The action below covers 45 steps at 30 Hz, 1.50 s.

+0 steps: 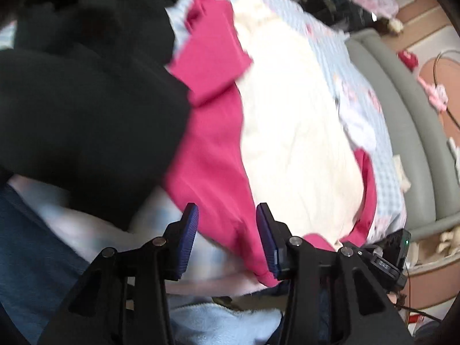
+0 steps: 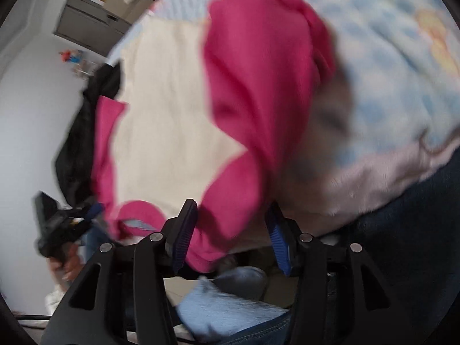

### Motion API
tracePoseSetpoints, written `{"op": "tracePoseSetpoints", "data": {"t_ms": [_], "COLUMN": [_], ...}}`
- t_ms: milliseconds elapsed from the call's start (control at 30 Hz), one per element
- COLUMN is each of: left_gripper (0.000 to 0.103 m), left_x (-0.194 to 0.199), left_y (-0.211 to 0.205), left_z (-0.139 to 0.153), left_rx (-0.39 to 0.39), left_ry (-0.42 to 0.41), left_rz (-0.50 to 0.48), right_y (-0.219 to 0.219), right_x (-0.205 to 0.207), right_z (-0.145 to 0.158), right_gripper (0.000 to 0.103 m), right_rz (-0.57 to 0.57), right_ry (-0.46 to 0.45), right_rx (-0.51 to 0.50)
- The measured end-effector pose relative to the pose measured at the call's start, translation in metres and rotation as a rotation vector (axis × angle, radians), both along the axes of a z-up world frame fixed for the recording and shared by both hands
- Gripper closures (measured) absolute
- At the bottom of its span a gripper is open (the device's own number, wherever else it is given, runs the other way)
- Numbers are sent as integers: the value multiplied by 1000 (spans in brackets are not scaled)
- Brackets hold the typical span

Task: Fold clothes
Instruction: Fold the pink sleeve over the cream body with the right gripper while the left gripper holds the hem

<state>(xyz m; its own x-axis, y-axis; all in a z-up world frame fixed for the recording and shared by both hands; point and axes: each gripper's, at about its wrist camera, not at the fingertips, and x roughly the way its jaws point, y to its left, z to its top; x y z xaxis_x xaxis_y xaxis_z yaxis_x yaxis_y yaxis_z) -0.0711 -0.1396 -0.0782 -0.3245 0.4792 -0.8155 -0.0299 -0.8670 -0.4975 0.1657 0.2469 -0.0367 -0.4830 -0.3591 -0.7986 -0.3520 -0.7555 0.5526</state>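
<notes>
Clearly two hand-held grippers are working over one bed: the left hand-held gripper is showing its blue pads spread apart, with nothing pinched between them, hovering over the near hem of the pink garment; the right hand-held gripper is also standing with its jaws apart, and a fold of the pink garment is hanging down between its fingers, though blur is making it impossible to tell whether either pad is touching the cloth; one cream garment is lying spread on the pink one, covering its middle, so pink is showing along both sides and at the near edge; one black garment is bulging in at the left of the left wrist view, overlapping the pink fabric's edge and blocking what is behind it; one pale blue checked bedsheet with pink patches is lying under all three; a fluffy pale blue and pink blanket is filling the right side of the right wrist view, just beside the pink fold; a grey padded bed edge is curving along the sheet; the left hand-held gripper is also appearing at the lower left of the right wrist view, near the pink hem; dark denim is showing at the near edge.
</notes>
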Motion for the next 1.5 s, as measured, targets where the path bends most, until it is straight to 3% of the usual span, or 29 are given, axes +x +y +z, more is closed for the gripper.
{"op": "tracePoseSetpoints", "data": {"t_ms": [100,200,267,400,533,600,667,833,900,1000,1067,1167,1300,1367,1433,1500], "left_gripper": [60,60,59,59,60,69,70,71,70,70,71,84,91,90,84,53], "left_x": [-2,-3,-2,1,6,11,11,9,7,7,10,11,12,13,14,10], "left_y": [11,9,6,9,16,4,7,-10,-17,-22,3,18,17,13,2,-8], "left_z": [-10,-15,-16,-22,-30,-28,-26,-31,-30,-29,-27,-27,-27,-22,-17,-20], "left_rx": [-71,-61,-16,177,123,81,61,188,209,158,44,-110,-193,-156,-4,134], "left_ry": [-21,-47,-57,-102,-127,-141,-133,-144,-130,-93,-77,-89,-143,-130,-105,-110], "left_rz": [-16,-10,-8,-14,-23,-8,25,105,135,160,116,75,22,19,34,67], "right_y": [-2,-4,-6,-8,-11,-20,-25,-23,-28,-25,-21,-23,-31,-33,-36,-40], "right_x": [3,0,-2,-5,-9,-7,-2,18,19,20,17,3,4,5,5,6], "right_z": [-3,2,5,11,18,14,12,10,22,36,37,24,23,25,28,30], "right_gripper": [53,52,53,52,47,52,64,64,70,70,70,70,69,67,64,64], "right_rz": [-16,-19,-21,-26,-30,-17,-3,-28,-18,-38,-73,-56,-51,-46,-36,-3], "right_ry": [-30,-19,-12,2,15,-14,-43,-59,-10,81,96,-6,-21,-14,5,60], "right_rx": [43,59,69,89,111,140,172,137,147,116,116,193,197,171,124,23]}}
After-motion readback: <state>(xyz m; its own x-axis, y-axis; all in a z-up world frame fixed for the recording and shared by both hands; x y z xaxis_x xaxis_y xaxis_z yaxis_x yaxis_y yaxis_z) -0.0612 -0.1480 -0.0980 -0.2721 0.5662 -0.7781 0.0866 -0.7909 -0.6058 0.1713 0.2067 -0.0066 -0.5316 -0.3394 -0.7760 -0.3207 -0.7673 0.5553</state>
